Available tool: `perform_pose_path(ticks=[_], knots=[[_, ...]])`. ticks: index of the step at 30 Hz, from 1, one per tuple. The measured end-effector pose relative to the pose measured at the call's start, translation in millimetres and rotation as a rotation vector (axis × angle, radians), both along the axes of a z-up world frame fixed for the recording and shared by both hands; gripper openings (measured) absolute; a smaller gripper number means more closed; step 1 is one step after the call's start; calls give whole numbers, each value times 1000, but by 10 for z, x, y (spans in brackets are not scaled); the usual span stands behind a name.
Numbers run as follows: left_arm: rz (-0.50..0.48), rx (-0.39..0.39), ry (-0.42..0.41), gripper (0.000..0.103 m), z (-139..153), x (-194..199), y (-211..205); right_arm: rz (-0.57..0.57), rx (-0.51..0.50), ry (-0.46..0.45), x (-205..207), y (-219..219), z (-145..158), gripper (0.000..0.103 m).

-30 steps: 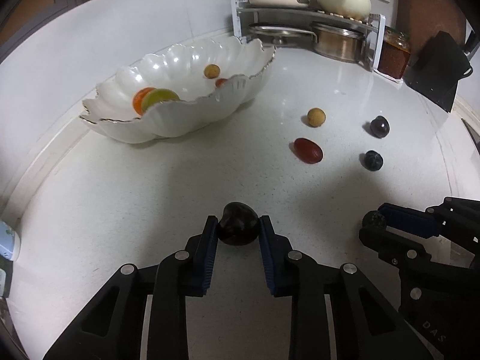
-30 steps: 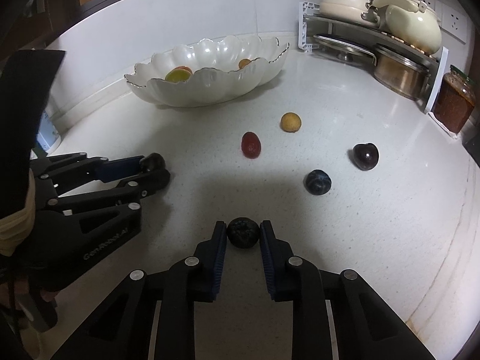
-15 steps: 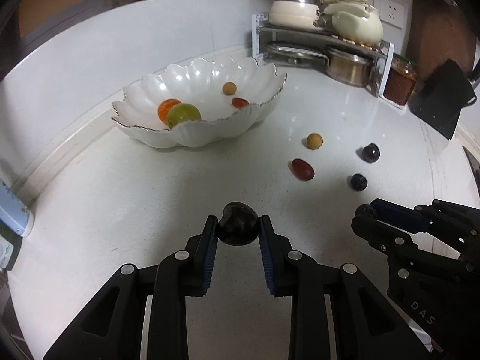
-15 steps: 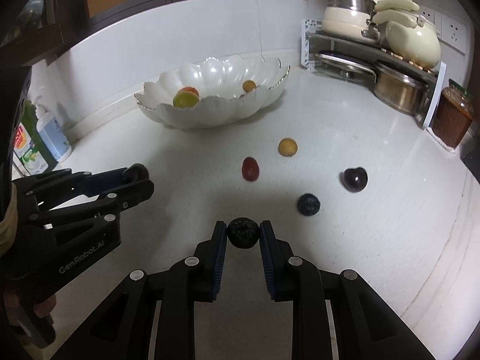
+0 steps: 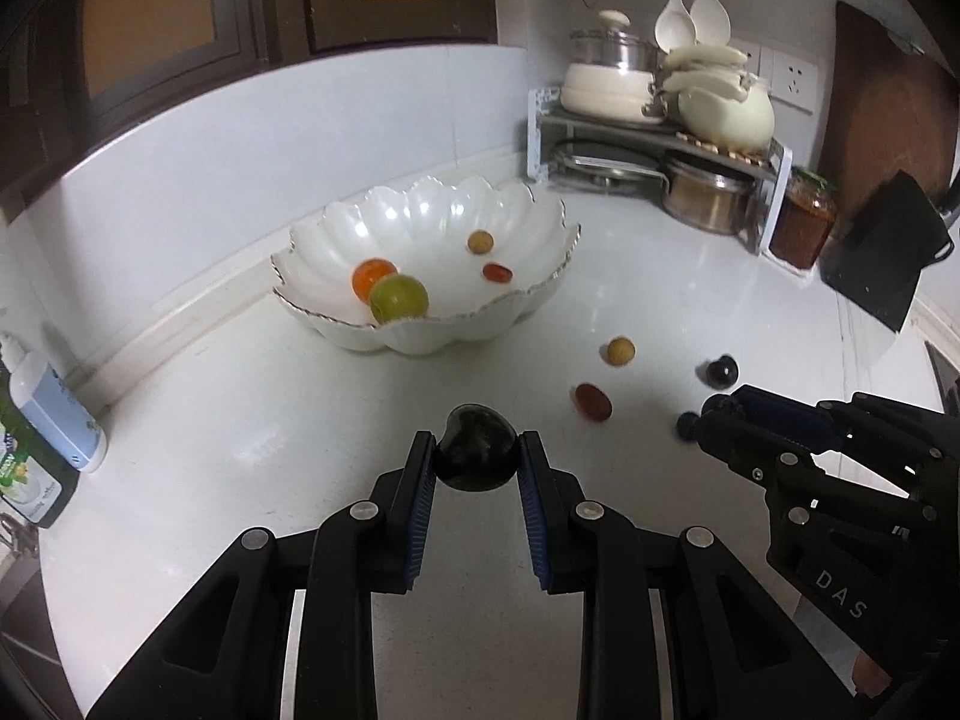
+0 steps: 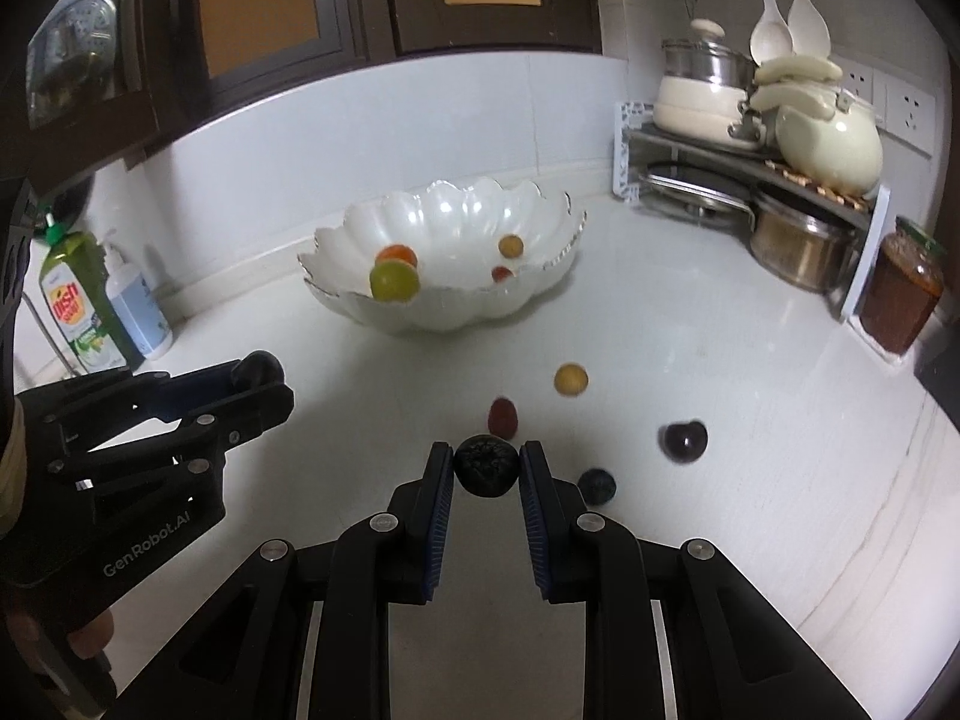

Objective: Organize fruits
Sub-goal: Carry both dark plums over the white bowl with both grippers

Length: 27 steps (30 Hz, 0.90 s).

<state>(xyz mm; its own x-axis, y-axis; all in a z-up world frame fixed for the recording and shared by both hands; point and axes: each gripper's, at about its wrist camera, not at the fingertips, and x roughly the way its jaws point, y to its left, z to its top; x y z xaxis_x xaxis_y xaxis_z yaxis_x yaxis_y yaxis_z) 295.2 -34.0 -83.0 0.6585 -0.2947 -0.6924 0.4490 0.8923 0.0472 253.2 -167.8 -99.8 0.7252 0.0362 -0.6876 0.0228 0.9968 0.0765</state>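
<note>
Where legible: "GenRobot.AI" on left gripper (image 6: 264, 378)

Home kitchen — white countertop (image 6: 690, 324), pots on a corner rack (image 6: 750, 168), dish soap bottle (image 6: 75, 306), hanging ladles (image 6: 780, 18), wall sockets (image 6: 906, 108).

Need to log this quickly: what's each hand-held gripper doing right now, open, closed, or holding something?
Left hand-held gripper: closed on a smooth dark plum.
Right hand-held gripper: closed on a small bumpy dark fruit.

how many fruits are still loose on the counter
4: a yellow fruit, a red fruit, a dark plum, and a blue-black fruit partly behind the right gripper. More may be hidden.
</note>
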Motion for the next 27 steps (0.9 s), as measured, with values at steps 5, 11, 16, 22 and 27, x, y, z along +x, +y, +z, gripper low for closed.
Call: perform_pose_path(ticks=[5, 11, 16, 22, 27], knots=[[31, -17, -21, 28, 112, -16, 20, 30, 11, -33, 34, -8, 138, 24], [74, -33, -50, 28, 255, -14, 47, 60, 4, -84, 110, 8, 324, 24], [111, -44, -71, 28, 368, 3, 71, 91, -13, -125, 172, 13, 490, 24], [148, -55, -110, 28, 507, 51, 96, 118, -21, -154, 264, 9, 610, 24], [155, -47, -133, 28, 585, 145, 70, 130, -18, -167, 367, 0, 677, 24]])
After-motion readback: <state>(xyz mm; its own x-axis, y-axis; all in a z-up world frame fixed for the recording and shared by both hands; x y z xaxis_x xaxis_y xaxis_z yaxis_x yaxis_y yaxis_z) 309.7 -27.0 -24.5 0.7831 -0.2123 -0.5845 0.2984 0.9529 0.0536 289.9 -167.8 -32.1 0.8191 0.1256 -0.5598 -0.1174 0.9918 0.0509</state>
